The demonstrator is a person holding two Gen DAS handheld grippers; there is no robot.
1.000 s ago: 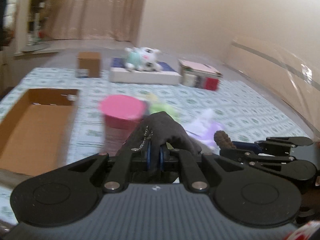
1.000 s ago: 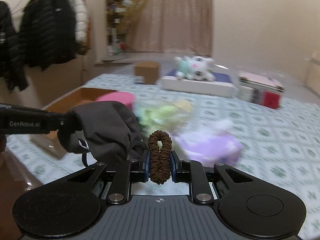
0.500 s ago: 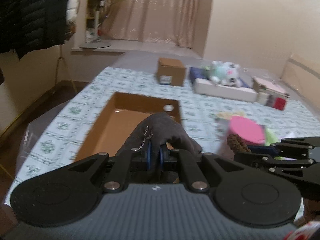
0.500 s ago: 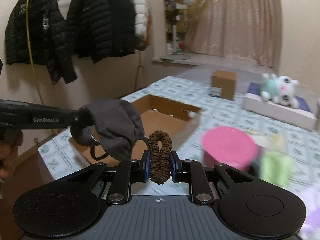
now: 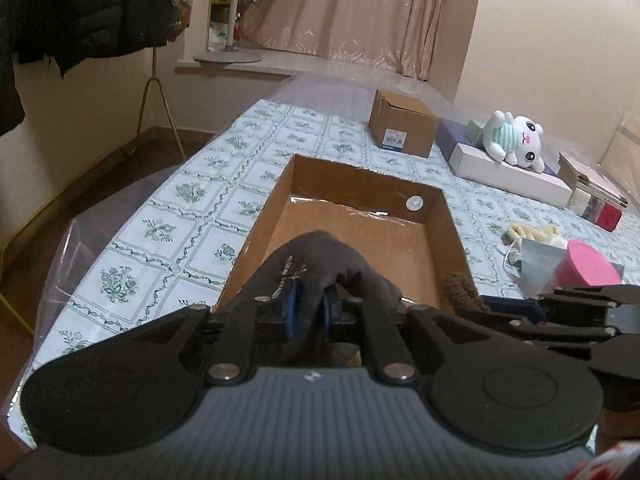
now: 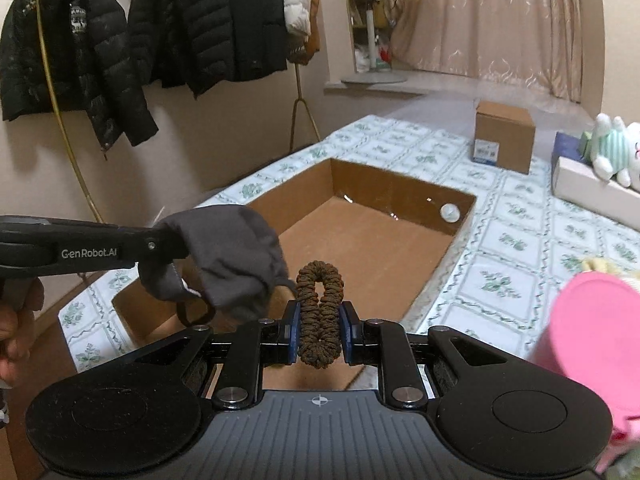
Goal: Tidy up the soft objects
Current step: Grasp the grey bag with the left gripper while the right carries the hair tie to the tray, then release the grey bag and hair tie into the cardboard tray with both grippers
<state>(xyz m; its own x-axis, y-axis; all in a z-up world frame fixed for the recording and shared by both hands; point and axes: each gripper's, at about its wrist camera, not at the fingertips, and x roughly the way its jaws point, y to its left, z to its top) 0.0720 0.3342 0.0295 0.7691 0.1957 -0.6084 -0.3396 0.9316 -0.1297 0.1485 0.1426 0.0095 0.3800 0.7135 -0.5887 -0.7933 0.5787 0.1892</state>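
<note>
My left gripper is shut on a dark grey cloth face mask, which also shows in the right wrist view. It hangs above the near end of an open cardboard box, seen also in the right wrist view. My right gripper is shut on a brown scrunchie, held upright just right of the mask over the box's near end; the scrunchie also shows in the left wrist view. The box holds nothing soft that I can see.
A pink-lidded cup, a light blue mask and a cream soft item lie right of the box. Farther back are a small closed carton, a white plush toy on a flat white box, and books. Jackets hang at left.
Both grippers have swung left with their loads, from over the pile of soft items to above the near end of the cardboard box. Both grips are unchanged.
</note>
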